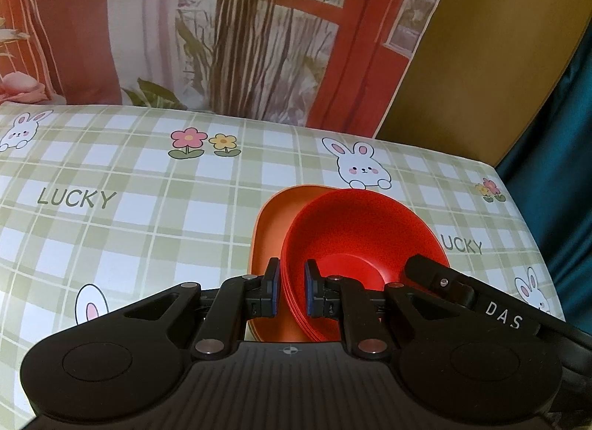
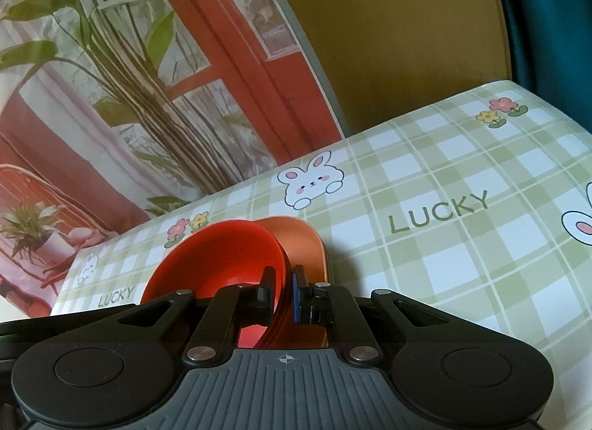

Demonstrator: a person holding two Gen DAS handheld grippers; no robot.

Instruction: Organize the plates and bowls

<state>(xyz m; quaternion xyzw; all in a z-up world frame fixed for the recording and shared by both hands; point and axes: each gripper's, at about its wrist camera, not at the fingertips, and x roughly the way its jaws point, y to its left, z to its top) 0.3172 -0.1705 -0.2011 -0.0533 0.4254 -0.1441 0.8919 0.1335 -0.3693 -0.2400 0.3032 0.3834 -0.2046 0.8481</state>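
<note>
Left gripper & right gripper both pinch red bowls rim, stack above orange plate on tablecloth.

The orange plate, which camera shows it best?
Neither shows much. The left wrist view is slightly better: the orange plate shows its rim and corner beside the red bowls. In the right wrist view it is narrower.

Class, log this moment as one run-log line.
left hand-held gripper: shut on red bowls | right hand-held gripper: shut on red bowls | orange plate: beneath
</note>
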